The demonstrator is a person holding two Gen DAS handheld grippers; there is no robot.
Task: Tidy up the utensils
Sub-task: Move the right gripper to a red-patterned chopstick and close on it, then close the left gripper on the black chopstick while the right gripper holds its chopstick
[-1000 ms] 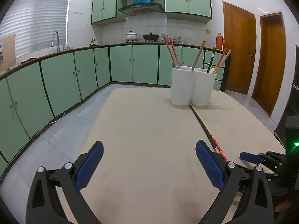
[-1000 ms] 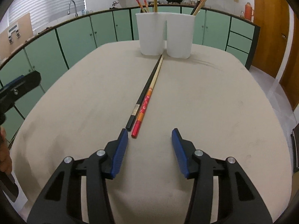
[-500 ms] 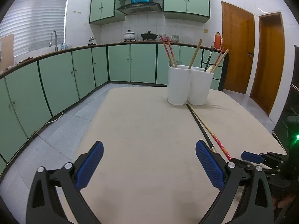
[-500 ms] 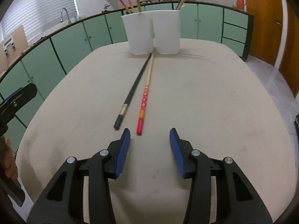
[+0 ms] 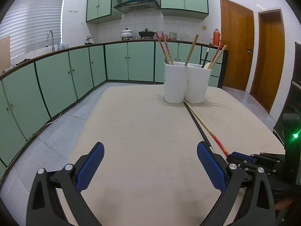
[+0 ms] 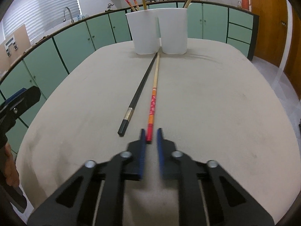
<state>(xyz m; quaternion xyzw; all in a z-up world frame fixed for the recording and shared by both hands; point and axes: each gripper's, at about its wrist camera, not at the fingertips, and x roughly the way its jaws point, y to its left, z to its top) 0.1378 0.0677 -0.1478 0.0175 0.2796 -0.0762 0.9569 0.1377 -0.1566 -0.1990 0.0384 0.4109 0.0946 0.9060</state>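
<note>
From the left wrist, the left tool (image 5: pixel 150 169) hangs wide open and empty over the counter (image 5: pixel 143 131), so no help if anything slips. From the right wrist, the right tool (image 6: pixel 150 137) is snapping closed on just the butt end of the red chopstick (image 6: pixel 153 103), which points at 12 o'clock toward the white holder (image 6: pixel 146 33); with the black chopstick (image 6: pixel 139 90) just beside it at 11, I'd guess such an end pinch could pivot or nudge that one.

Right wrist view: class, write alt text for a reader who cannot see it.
The right claw is closing around the red end of a red-and-bamboo chopstick lying on a beige table. A black chopstick lies just left of it, both pointing towards a white twin-cup holder with more chopsticks.
</note>
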